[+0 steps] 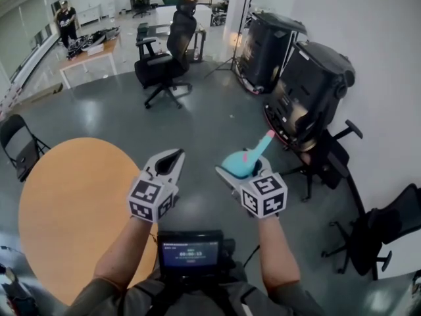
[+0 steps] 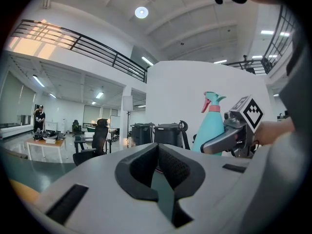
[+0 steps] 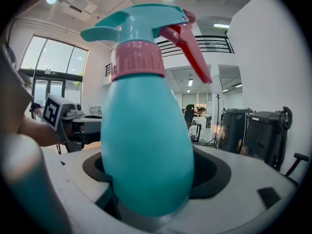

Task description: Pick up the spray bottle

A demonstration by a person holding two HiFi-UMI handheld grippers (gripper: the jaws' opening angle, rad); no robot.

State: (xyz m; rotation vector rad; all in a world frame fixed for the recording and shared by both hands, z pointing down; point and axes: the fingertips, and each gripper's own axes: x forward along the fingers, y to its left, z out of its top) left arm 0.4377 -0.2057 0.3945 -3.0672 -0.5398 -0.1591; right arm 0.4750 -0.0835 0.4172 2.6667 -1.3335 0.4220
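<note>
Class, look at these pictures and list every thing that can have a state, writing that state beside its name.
Spray bottle, in the air, clamped between the right gripper's jaws.
Right gripper, shut on the spray bottle.
Left gripper, shut, nothing between its jaws.
Chest screen, lit.
Office chair, upright, nobody in it.

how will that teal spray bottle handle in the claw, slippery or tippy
The spray bottle looks like smooth, rounded plastic, so it may slip or twist in the right claw gripping its bulging body. Its trigger head juts to one side, so it could tilt that way. Opaque walls hide any liquid, so weight is uncertain.
</note>
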